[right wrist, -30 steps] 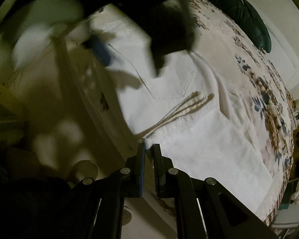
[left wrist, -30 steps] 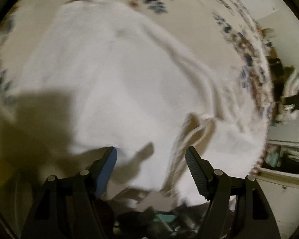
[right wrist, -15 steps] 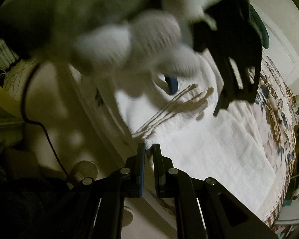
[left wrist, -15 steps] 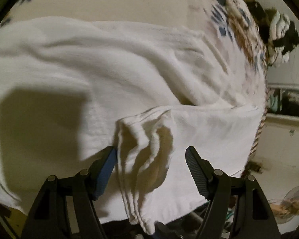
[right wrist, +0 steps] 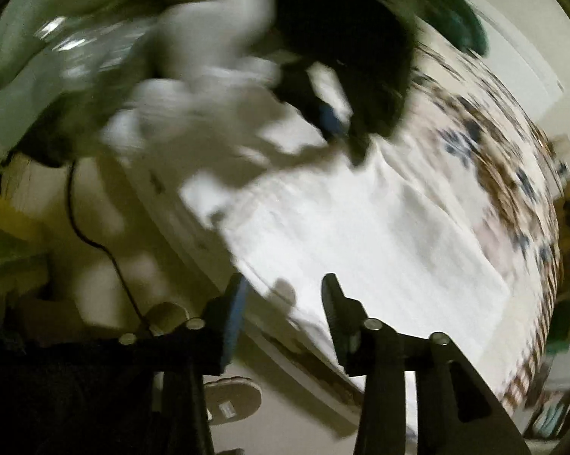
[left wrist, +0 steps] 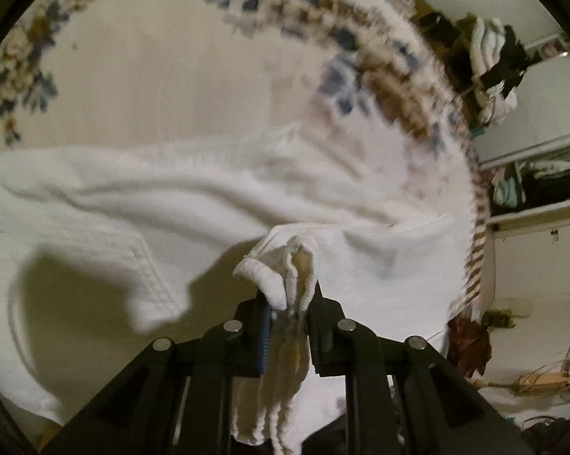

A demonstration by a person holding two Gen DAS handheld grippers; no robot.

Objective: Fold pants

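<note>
The white pants [left wrist: 163, 204] lie spread on a floral bedspread [left wrist: 171, 57]. My left gripper [left wrist: 288, 303] is shut on a bunched hem of the pants [left wrist: 285, 269] and holds it lifted above the rest of the fabric. In the right wrist view the pants [right wrist: 360, 250] lie flat near the bed's edge. My right gripper [right wrist: 285, 303] is open and empty just above that edge. The left gripper [right wrist: 338, 121] shows blurred at the top of that view, with a gloved hand behind it.
The bed's edge [right wrist: 285, 349] runs diagonally below the right gripper. A slipper [right wrist: 231, 398] lies on the floor. A cable [right wrist: 106, 254] hangs at left. Shelves with clothes [left wrist: 531, 189] stand to the right of the bed. A green pillow [right wrist: 463, 22] sits at the far end.
My left gripper has closed on the bunched hem and lifted it. My right gripper has let go of the pants' edge and opened.
</note>
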